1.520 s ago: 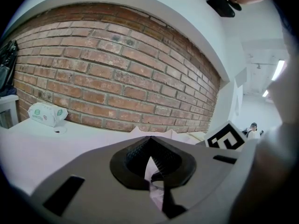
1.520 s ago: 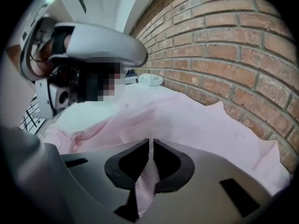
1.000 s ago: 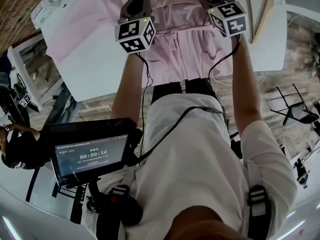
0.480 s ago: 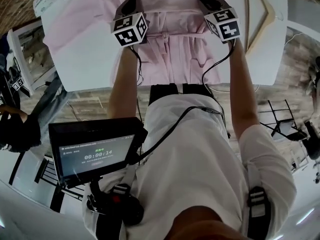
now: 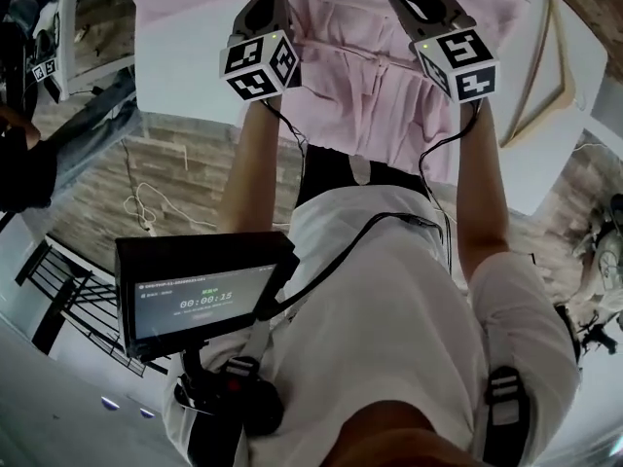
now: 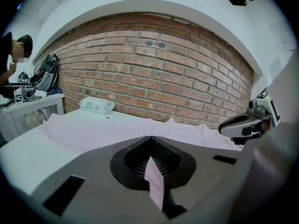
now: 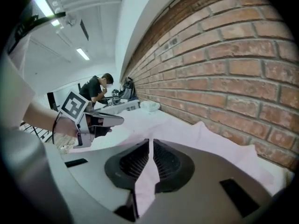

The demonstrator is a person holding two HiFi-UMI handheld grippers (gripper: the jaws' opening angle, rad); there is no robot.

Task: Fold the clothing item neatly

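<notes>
Pale pink fabric garment (image 5: 362, 95): judged light, limp; best held at edges. Left gripper (image 6: 152, 157), right gripper (image 7: 150, 150) each pinch its cloth.

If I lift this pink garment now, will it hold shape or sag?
Probably floppy: the pink garment wrinkles between left gripper and right gripper. Likely thin, light: both jaws close nearly fully on it. Its middle may sag.
</notes>
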